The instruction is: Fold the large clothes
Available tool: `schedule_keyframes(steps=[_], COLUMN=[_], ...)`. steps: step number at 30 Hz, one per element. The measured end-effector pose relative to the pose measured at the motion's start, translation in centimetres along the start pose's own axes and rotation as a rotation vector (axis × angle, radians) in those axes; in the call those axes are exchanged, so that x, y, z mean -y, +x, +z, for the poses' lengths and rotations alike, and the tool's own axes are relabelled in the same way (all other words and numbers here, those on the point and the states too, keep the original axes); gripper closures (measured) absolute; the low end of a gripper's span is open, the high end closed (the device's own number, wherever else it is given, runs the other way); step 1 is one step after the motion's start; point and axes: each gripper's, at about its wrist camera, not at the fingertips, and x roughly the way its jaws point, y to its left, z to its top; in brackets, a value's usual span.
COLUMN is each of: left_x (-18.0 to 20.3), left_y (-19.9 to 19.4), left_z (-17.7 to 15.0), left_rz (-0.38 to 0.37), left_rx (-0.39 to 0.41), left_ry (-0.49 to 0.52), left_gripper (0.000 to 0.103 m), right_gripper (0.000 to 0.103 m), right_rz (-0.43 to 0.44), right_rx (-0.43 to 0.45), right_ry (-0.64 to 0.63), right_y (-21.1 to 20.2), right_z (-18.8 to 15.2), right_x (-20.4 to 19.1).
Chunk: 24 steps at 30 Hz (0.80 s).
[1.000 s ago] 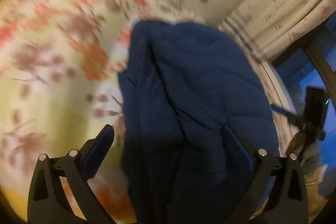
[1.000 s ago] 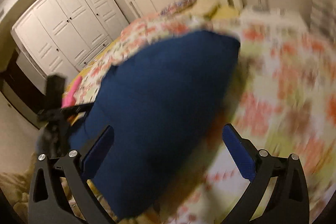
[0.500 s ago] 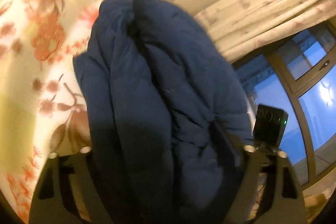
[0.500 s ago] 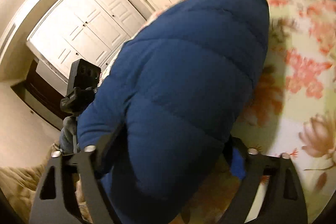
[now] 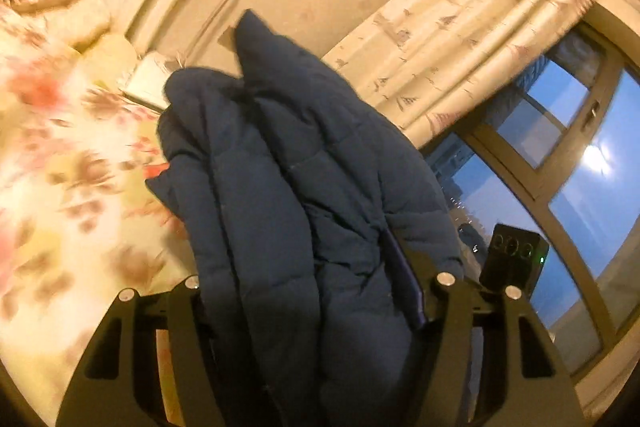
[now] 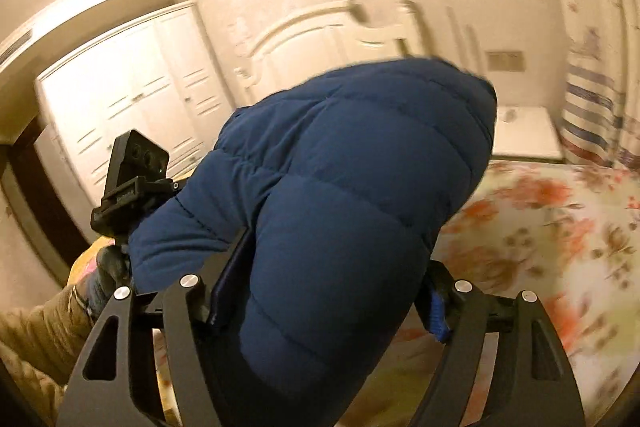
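A navy puffer jacket (image 5: pixel 288 167) hangs bunched over a floral bedspread (image 5: pixel 60 167). My left gripper (image 5: pixel 304 291) has the jacket's folds filling the gap between its fingers; its jaws are closing and the pads press into the padding. In the right wrist view the same jacket (image 6: pixel 352 167) bulges out of my right gripper (image 6: pixel 328 291), whose jaws are also closing on it, one blue pad (image 6: pixel 436 311) showing at the jacket's edge. The bedspread (image 6: pixel 540 227) lies below on the right. The fabric hides most of both grips.
A curtain (image 5: pixel 460 27) and a large window (image 5: pixel 580 147) stand to the right of the bed. Pillows (image 5: pixel 80 19) lie by the white headboard (image 6: pixel 320 43). A white wardrobe (image 6: pixel 132 87) and a bedside table (image 6: pixel 524 135) line the walls. A gloved hand (image 6: pixel 108 267) holds the other gripper.
Both grippers have narrowed from wide open onto the jacket and risen with it off the bedspread. Both views have swung upward, toward the wall, window and wardrobe.
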Motion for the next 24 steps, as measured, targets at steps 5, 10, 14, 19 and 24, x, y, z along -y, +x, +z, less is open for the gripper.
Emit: schedule_keyframes(steps=[5,10,14,19,24], left_x=[-4.1,-4.8,-3.5,2.9,13.1], left_y=[10.8,11.5,9.8,3.5,-2.6], left_z=[-1.4,-2.6,-2.2,-0.9,-0.1], left_rz=[0.171,0.189,0.276,0.505,0.620], left_rx=[-0.131,-0.093,-0.095,0.076,0.239], left_ry=[-0.120,-0.134,-0.042,0.170,0.401], left_gripper=[0.029,0.025,0.022,0.002,0.002], right_gripper=[0.026,0.024,0.015,0.011,0.007], right_rz=[-0.183,-0.162,-0.246,-0.375,-0.440], right_rx=[-0.171,-0.117,-0.145,-0.101,0.082], right_ry=[0.158,0.245,0.246,0.134,0.005], right_y=[5.2,6.0,5.6,0.9,-6.5], right_z=[-1.0,-3.0,-1.6,0.1,2.0], right_x=[9.6,12.1,10.9,5.9,-2.8])
